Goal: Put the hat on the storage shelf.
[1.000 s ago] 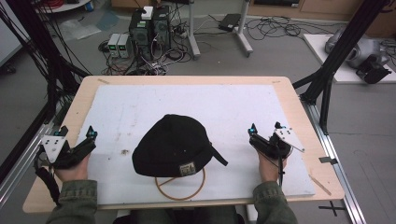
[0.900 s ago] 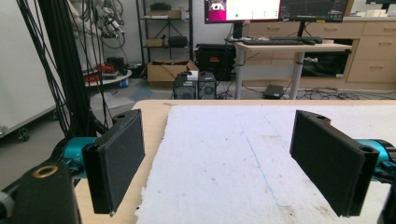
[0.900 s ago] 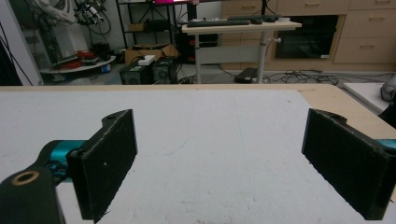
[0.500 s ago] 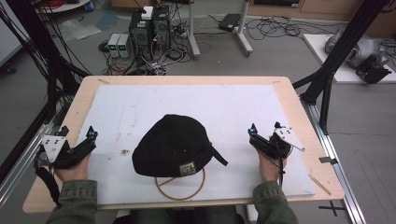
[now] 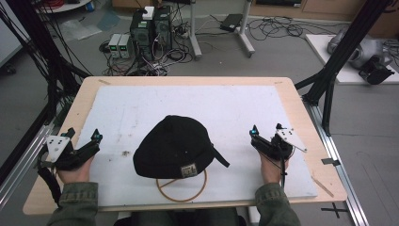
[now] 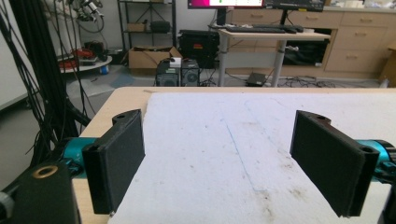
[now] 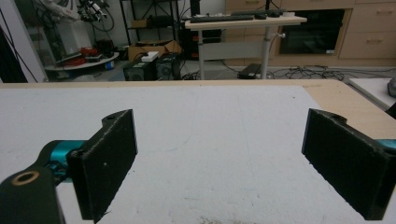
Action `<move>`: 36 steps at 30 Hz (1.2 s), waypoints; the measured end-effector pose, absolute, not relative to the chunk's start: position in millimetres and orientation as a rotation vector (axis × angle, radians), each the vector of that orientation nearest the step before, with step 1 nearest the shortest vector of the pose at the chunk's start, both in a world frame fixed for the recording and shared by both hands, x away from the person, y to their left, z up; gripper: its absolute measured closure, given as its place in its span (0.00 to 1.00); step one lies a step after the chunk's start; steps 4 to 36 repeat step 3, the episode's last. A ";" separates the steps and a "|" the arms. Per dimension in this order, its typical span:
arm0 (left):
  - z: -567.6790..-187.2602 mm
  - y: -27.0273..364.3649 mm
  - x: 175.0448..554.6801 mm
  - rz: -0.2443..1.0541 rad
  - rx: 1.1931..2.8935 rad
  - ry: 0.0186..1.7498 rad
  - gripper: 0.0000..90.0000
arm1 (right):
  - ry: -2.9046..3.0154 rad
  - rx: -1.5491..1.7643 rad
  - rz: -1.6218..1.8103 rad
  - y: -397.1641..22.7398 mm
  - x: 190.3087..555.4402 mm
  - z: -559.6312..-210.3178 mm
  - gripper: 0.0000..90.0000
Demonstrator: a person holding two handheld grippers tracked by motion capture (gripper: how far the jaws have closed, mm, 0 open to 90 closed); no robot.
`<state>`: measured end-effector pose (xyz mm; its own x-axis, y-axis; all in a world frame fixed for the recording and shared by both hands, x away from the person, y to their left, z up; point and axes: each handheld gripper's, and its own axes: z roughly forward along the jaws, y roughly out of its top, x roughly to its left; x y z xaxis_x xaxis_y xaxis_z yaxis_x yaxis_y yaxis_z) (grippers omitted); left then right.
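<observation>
A black baseball cap (image 5: 175,147) lies on the white mat (image 5: 202,108) near the table's front middle, a patch at its front rim. A tan ring (image 5: 183,187) lies half under the cap on the near side. My left gripper (image 5: 83,137) rests at the mat's left edge, held by a hand, open with nothing between its jaws. My right gripper (image 5: 266,130) sits to the right of the cap, also open and empty. In the left gripper view my left gripper (image 6: 219,154) points across bare mat (image 6: 224,140); my right gripper (image 7: 219,158) does the same in the right gripper view.
The wooden table (image 5: 306,117) borders the mat on all sides. Black frame posts (image 5: 343,52) stand at the right and left. Computer boxes (image 5: 150,28) and cables lie on the floor beyond the far edge. A desk (image 6: 266,35) stands farther off.
</observation>
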<state>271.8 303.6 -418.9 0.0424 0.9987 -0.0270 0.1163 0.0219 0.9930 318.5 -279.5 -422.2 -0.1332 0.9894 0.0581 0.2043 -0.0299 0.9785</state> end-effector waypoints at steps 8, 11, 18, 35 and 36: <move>-418.8 302.3 271.5 1.096 1.318 1.262 0.20 | 1.453 1.347 1.245 -279.5 318.7 -422.8 0.10; -418.8 302.3 271.5 1.096 1.318 1.262 0.20 | 1.453 1.347 1.245 -279.5 318.7 -422.8 0.10; -418.8 302.3 271.5 1.096 1.318 1.262 0.20 | 1.453 1.347 1.245 -279.5 318.7 -422.8 0.10; -418.8 302.3 271.5 1.096 1.318 1.262 0.20 | 1.453 1.347 1.245 -279.5 318.7 -422.8 0.10; -418.8 302.3 271.5 1.096 1.318 1.262 0.20 | 1.453 1.347 1.245 -279.5 318.7 -422.8 0.10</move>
